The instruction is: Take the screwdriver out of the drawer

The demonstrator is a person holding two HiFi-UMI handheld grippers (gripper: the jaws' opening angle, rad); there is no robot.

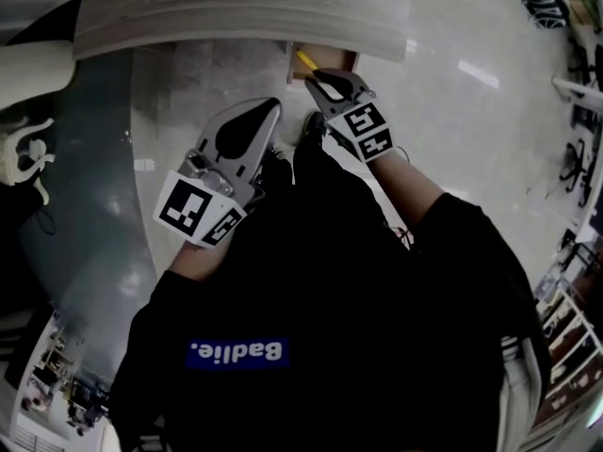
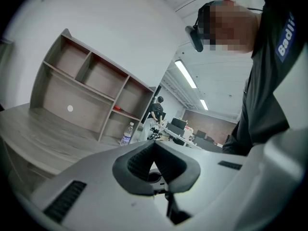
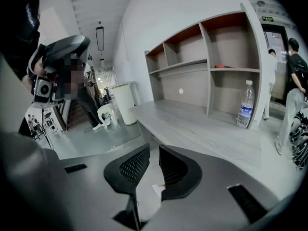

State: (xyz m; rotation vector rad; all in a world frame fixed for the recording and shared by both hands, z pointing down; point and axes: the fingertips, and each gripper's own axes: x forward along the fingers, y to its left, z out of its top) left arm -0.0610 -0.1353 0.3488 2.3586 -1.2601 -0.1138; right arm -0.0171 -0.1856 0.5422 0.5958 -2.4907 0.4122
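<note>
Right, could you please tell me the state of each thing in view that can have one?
Drawer, open under the desk edge.
Screwdriver, lying in the drawer, yellow part showing, not gripped.
Right gripper, jaws apart, nothing between them, pointing toward the drawer.
Left gripper, jaws together, empty.
Water bottle, upright on the desk.

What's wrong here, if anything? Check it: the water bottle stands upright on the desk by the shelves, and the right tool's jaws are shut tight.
The jaws are the mistake. The right tool has its jaws apart, with a clear gap between the pads, as the right gripper view shows. The water bottle does stand upright on the desk by the shelves.
</note>
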